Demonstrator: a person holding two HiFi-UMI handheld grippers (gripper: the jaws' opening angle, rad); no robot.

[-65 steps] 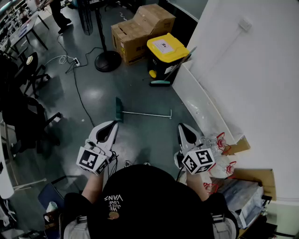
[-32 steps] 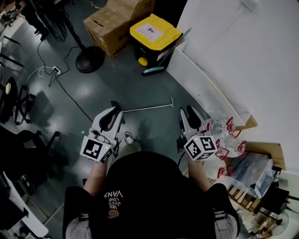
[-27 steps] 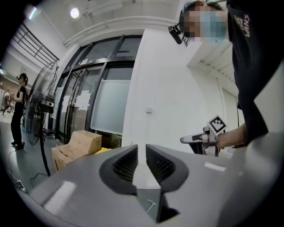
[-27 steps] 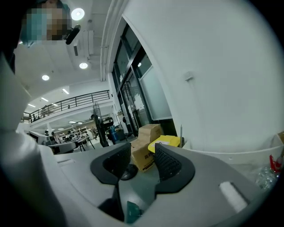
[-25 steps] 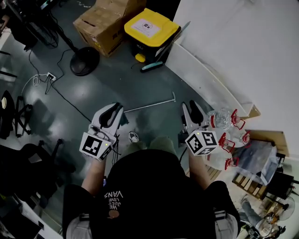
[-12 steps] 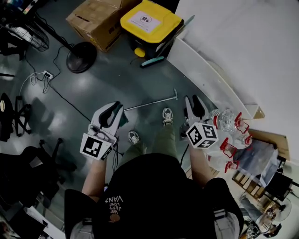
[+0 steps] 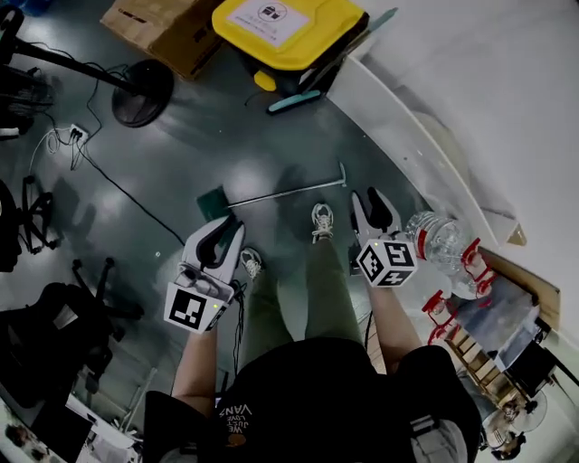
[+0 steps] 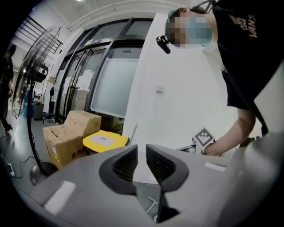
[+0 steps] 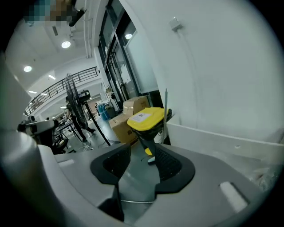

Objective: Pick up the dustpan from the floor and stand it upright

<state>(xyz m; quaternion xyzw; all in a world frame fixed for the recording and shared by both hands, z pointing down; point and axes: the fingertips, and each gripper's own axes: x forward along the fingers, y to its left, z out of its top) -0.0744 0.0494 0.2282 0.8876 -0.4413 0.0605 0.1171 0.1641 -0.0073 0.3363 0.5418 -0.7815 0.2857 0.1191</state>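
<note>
A long-handled dustpan lies flat on the grey floor: its green head (image 7: 214, 197) points left and its thin metal handle (image 7: 289, 190) runs right to a short crossbar. My left gripper (image 7: 233, 222) hovers just below the green head, jaws almost together with nothing between them. My right gripper (image 7: 374, 194) is held below the handle's right end, jaws a little apart and empty. A bit of the handle (image 8: 153, 205) shows below the jaws in the left gripper view. The right gripper view catches the handle (image 9: 133, 201) the same way.
A yellow-lidded bin (image 7: 289, 23), a teal piece (image 7: 294, 101) at its foot and a cardboard box (image 7: 154, 23) stand ahead. A fan base (image 7: 143, 80) and a cable (image 7: 118, 185) are at left. A white board (image 7: 407, 145) leans on the wall; bottles (image 7: 434, 237) lie at right. My shoe (image 7: 321, 222) nears the handle.
I have walked forward: the dustpan, bin and box have come closer. Both grippers now sit close to the dustpan's handle, their jaws unchanged.
</note>
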